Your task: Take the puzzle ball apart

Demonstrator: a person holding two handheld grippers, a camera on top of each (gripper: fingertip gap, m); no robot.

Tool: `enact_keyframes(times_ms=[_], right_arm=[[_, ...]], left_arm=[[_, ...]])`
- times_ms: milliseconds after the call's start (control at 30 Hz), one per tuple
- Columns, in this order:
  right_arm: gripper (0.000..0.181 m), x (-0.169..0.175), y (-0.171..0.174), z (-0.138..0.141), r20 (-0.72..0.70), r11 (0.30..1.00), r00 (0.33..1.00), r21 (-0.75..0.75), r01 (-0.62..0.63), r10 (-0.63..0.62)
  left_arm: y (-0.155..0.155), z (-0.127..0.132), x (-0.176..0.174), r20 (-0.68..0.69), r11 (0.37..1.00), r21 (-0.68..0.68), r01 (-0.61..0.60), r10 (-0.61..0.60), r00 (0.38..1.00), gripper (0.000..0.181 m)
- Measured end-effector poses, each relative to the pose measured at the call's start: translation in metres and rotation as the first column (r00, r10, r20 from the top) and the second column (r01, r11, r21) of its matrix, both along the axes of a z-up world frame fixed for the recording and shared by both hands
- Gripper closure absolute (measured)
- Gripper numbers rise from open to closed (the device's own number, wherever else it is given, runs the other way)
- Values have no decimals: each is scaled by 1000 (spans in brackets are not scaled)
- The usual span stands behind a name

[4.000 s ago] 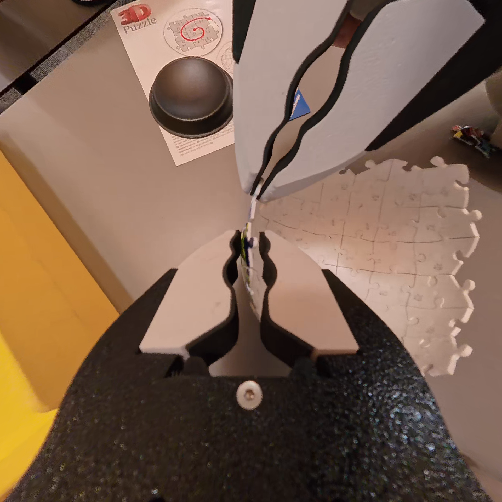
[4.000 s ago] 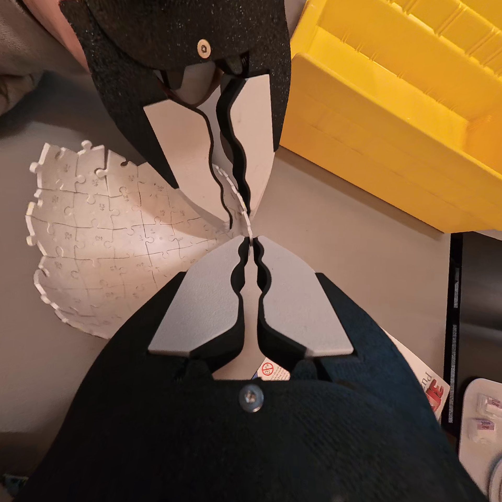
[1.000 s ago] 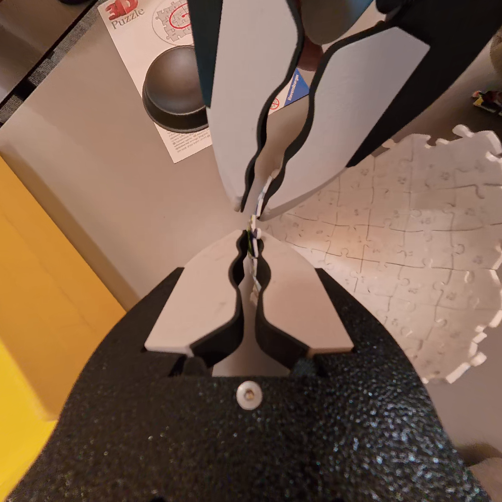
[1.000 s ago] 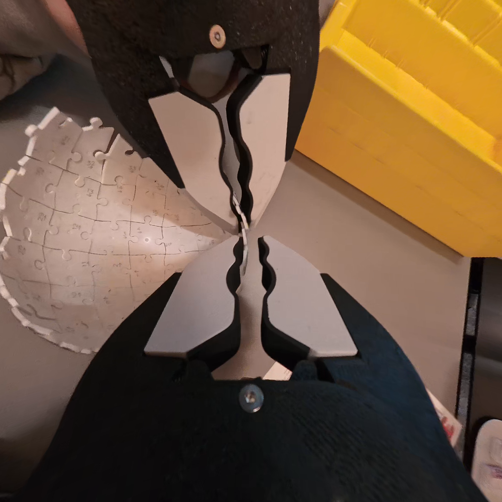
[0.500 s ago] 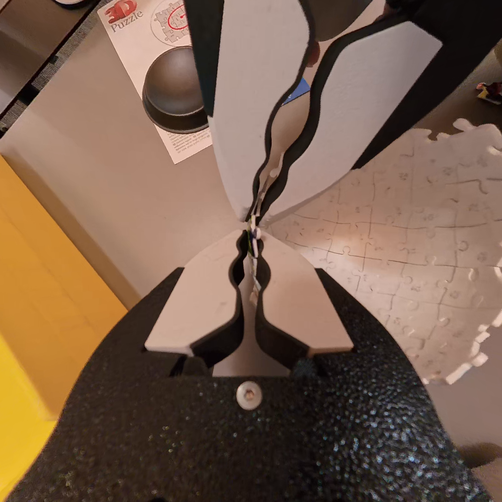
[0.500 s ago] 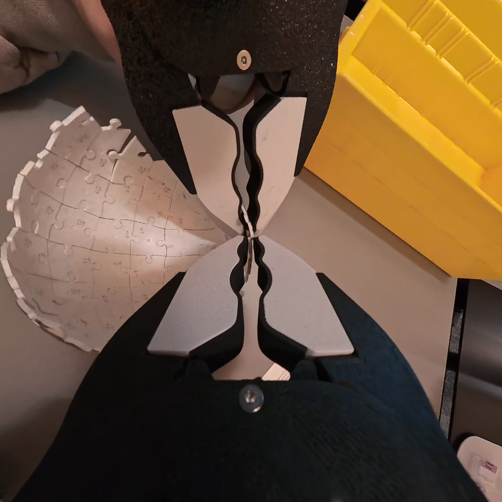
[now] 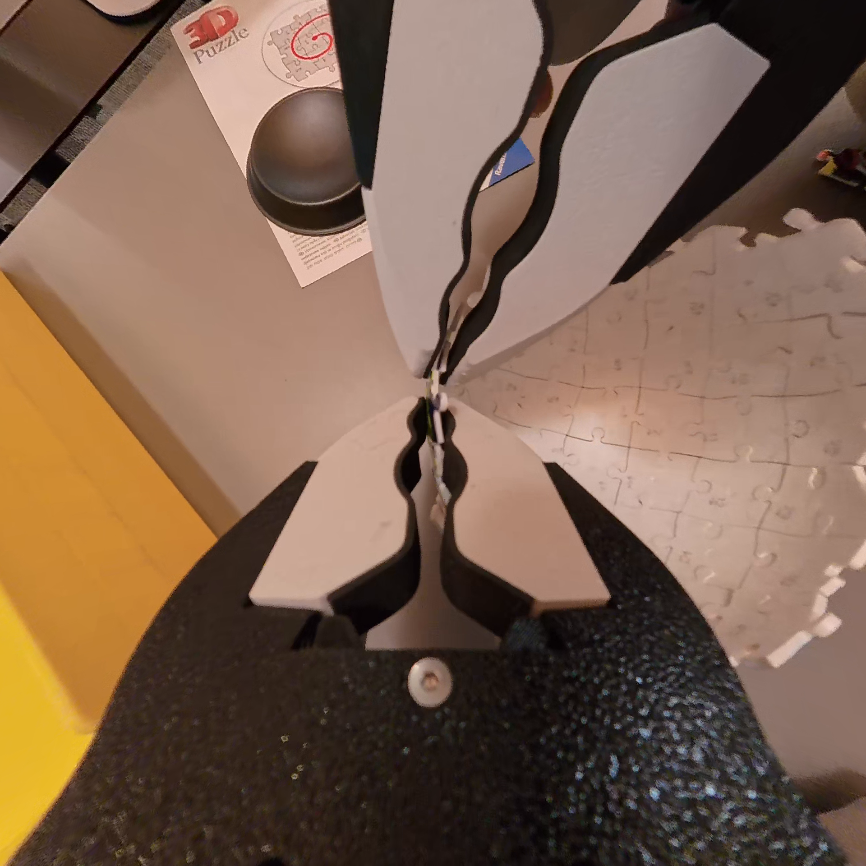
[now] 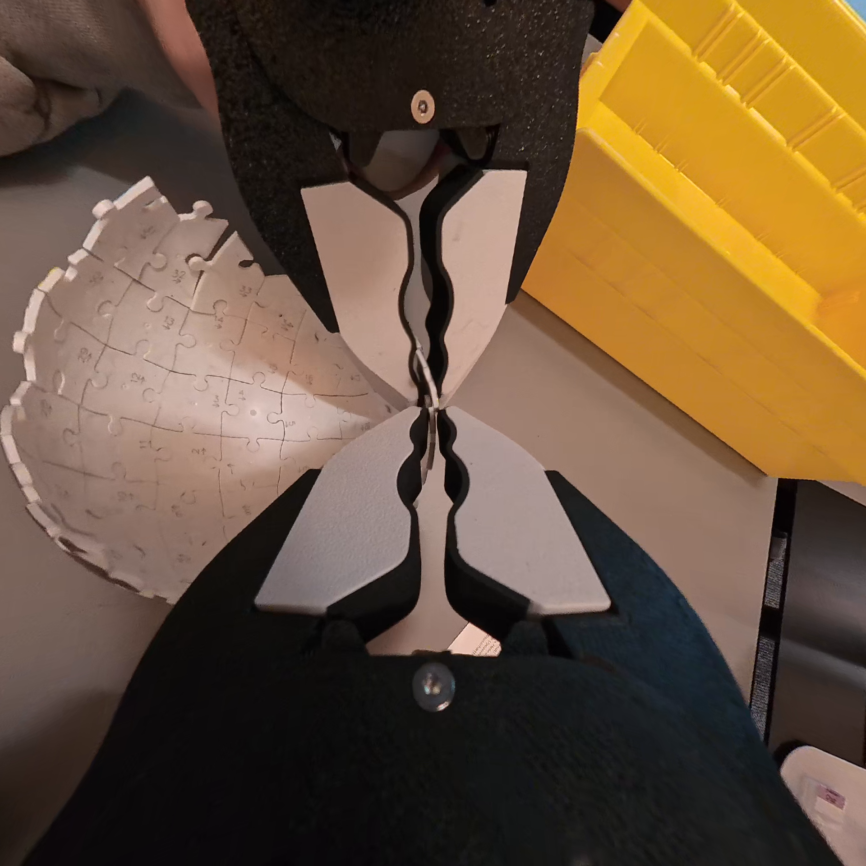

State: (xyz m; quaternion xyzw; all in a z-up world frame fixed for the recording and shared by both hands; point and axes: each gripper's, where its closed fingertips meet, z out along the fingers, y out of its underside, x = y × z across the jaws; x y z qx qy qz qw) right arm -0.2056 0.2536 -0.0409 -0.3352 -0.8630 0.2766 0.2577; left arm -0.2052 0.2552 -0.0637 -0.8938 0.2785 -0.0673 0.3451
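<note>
So the puzzle ball [image 8: 154,403] is already well opened up: what's left is a bowl-shaped shell of joined pieces, white inner side up, sitting on the desk [image 7: 197,328]. Both grippers meet tip to tip at its rim. The left gripper [image 7: 433,412] has its fingers pressed together on the thin edge of the rim pieces, and the right gripper [image 8: 433,414] is pinching the same edge from the opposite side, right where the two sets of tips nearly touch. It looks like they're working one piece loose from its neighbour, though the edge-on view is too thin to tell exactly which piece each holds or whether the joint has let go yet.

Progress-wise I'd call it roughly halfway at best. The shell has dozens of pieces locked together, so plenty of pulling is left.

Around it: a yellow bin [image 8: 731,225] just beside the work spot, probably where loose pieces go, an instruction sheet [image 7: 262,154] with a black round stand [image 7: 304,173] resting on it, and a few small coloured bits [image 7: 843,173] at the far edge of the desk. Nothing really blocks the hands; the main nuisance is that the grippers crowd each other at the rim
</note>
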Motion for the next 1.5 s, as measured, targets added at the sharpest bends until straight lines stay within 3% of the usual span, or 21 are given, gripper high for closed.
enact_keyframes(times_ms=[367,667,1133,1500], right_arm=[[177,0,1,-1,4,1000,1000,1,6,-6],[177,0,2,-1,0,1000,1000,11,5,-5],[178,0,5,-2,8,998,1000,57,10,-11],[178,-2,7,-1,20,998,998,3,55,-55]], left_arm=[[-1,5,-4,-58,1000,20,-8,9,998,167],[-1,11,-3,-38,999,29,-22,23,999,179],[-1,10,-5,-59,1000,26,-16,18,998,180],[1,11,-6,-95,998,59,2,4,996,180]])
